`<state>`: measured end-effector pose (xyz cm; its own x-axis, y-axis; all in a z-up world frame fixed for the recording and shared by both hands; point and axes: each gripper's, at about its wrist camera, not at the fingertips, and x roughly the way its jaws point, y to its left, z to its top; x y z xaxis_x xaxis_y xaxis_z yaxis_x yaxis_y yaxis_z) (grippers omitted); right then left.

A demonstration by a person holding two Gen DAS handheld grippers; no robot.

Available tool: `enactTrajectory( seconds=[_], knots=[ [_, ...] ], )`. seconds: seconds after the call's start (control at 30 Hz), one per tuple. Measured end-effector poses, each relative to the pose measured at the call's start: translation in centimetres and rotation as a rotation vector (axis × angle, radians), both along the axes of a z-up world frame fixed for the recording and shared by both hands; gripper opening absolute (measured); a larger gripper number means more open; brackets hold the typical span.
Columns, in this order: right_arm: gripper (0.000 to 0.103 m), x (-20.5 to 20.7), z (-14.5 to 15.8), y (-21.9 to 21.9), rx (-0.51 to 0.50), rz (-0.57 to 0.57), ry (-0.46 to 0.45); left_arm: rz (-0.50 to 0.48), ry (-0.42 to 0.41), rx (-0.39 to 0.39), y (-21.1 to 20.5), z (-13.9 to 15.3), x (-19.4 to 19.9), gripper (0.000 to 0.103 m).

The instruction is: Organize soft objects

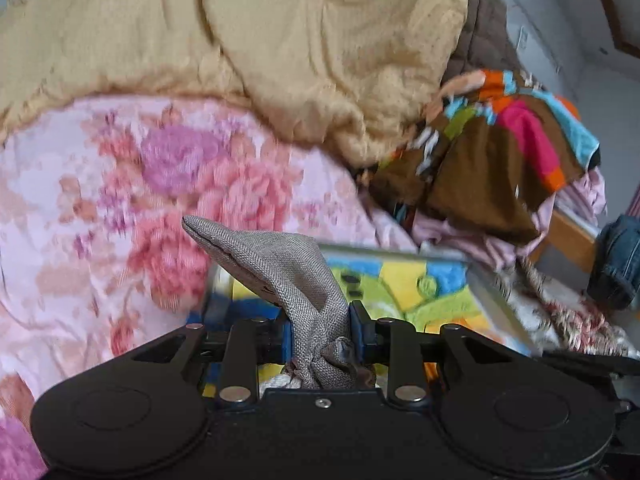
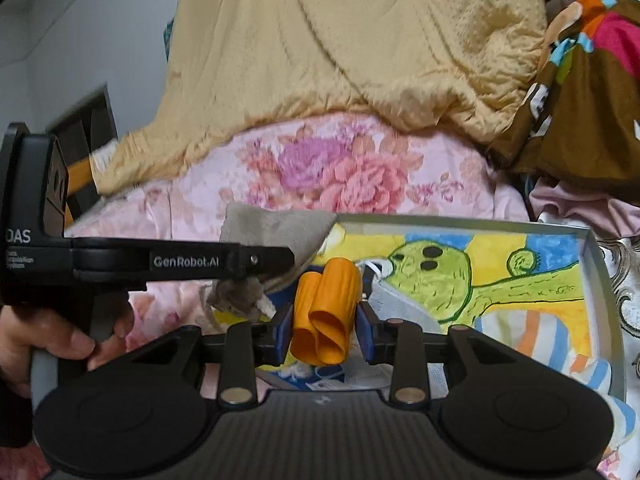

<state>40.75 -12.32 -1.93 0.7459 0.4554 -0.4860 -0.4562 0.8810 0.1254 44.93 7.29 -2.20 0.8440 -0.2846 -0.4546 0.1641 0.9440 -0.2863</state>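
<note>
My left gripper is shut on a grey woven cloth, whose free end sticks up and to the left. It hangs over the near left corner of a metal-rimmed tray with a cartoon-painted floor. In the right wrist view my right gripper is shut on a rolled orange soft piece above the tray. To its left is the left gripper, seen side on in a person's hand, with the grey cloth in it. A whitish mesh cloth lies in the tray.
The tray rests on a bed with a pink floral sheet. A bulky yellow quilt is heaped behind it. A brown multicoloured cloth lies at the right, and jeans hang past the wooden bed edge.
</note>
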Motion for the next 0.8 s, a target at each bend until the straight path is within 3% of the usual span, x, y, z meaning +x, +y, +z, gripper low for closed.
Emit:
enactTrajectory(
  seconds=[0.4,0.53,0.8],
  knots=[
    [0.041,1.4,-1.8,2.3,-0.181,0.037,0.027,-0.090,0.134,0.052,0.4,-3.5,0.8,0.032],
    [0.043,1.9,-2.1,2.5,-0.201,0.025,0.041,-0.083,0.154,0.022,0.9,-3.7,1.3,0.033],
    [0.053,2.0,-2.2,2.7,-0.218,0.023,0.050,-0.073,0.164,0.048,0.9,-3.8,1.5,0.039]
  ],
)
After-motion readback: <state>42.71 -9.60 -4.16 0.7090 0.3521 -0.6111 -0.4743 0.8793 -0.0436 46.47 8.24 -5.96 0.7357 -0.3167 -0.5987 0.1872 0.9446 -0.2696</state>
